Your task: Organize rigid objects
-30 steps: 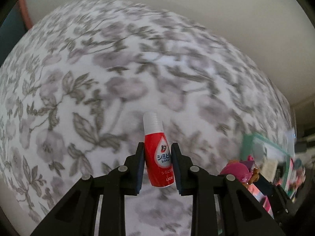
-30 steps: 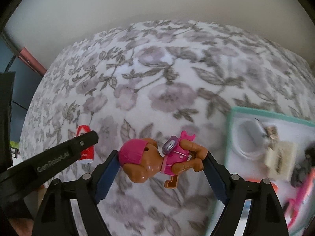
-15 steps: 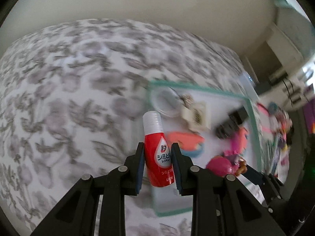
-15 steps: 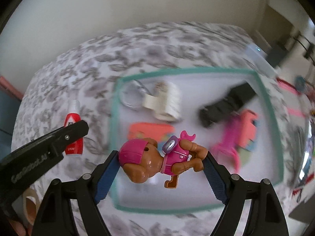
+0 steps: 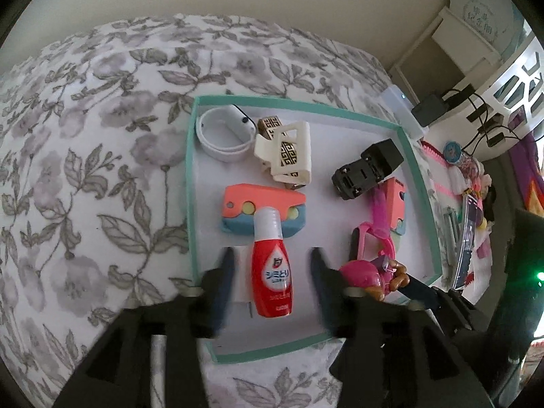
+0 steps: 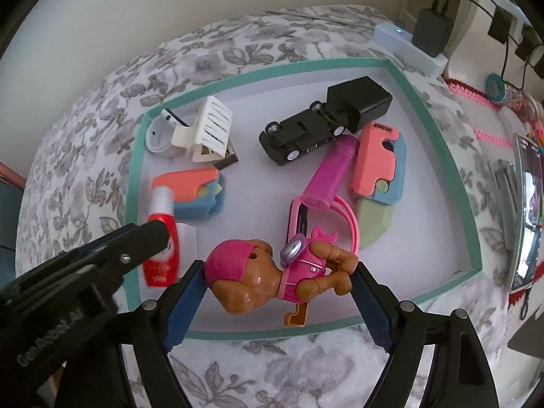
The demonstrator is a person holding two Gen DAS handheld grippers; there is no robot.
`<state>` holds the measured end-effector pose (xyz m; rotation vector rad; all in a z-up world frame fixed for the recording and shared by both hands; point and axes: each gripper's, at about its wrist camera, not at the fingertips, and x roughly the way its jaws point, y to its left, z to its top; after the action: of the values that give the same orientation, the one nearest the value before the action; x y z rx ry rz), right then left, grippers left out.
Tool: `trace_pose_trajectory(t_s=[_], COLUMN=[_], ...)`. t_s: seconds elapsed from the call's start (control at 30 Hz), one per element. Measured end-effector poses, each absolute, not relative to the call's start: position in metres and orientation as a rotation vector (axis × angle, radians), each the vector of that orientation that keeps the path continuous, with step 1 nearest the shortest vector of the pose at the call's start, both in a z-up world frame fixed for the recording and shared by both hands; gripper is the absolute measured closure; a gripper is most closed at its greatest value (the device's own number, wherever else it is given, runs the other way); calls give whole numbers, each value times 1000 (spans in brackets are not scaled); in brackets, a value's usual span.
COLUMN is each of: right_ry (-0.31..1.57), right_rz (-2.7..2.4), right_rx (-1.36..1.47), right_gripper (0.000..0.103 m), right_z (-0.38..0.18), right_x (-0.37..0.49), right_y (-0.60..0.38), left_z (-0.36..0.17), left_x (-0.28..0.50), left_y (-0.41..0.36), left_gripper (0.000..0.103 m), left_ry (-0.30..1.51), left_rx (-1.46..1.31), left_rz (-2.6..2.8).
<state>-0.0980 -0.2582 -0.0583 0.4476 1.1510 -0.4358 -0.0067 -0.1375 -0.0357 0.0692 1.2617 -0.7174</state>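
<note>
My left gripper (image 5: 270,272) is open over the teal-rimmed white tray (image 5: 190,183). The red bottle with a white cap (image 5: 271,263) lies loose between the spread fingers, in the tray's near left corner; it also shows in the right wrist view (image 6: 162,234). My right gripper (image 6: 280,289) is shut on a pink toy puppy figure (image 6: 272,277), held above the tray's (image 6: 465,204) near edge. The puppy also shows in the left wrist view (image 5: 369,275).
The tray holds a white ring (image 5: 224,132), a cream hair claw (image 5: 289,153), two coral-and-blue blocks (image 5: 261,207), a black toy car (image 6: 302,129), a black box (image 6: 360,100) and a pink tool (image 6: 326,183). A phone (image 6: 528,210) and clutter lie to the right on the floral cloth.
Both grippers have swung right from the bare floral cloth to the tray. The left jaws have opened and let go of the red bottle, which now lies in the tray.
</note>
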Motion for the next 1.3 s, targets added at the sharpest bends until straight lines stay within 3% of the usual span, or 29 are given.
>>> trace_pose_trajectory(t_s=[0.1,0.17,0.2,0.3,0.43,0.53,0.63,1.3], right_ry=[1147,1145,1142,1135,1132,1114,1093,990], right_rz=[-435,-432,-429,-429,-429,-427,-428,-442], right_rx=[444,439,437,427,434,427,406,373], right_gripper=[17,15,13,4,4,0,0,0], right_z=[-60,-61,-61,-61,-62,-58,-52,-24], right_x=[-98,-97,-97,-99,-103,-107,-111,-132], right_y=[-257,-256,-255,-253,-251,-246,-241,-227], left_z=[-34,-32,-32,-31,-32,-31,-31,-10], left_x=[-6,-7,-7,-7,-7,-10,-11,-23], left_y=[-127,-119,-115,-104,-88,-77,-66,-45], left_gripper=[42,24,20,18,7,7,0,1], left_ry=[1242,1217,1203,1177,1149,1118,1111,1024], left_rx=[53,66,75,93,106,127,110,157], left_rz=[-694,-664,-647,-604,-550,-516,-501,-434])
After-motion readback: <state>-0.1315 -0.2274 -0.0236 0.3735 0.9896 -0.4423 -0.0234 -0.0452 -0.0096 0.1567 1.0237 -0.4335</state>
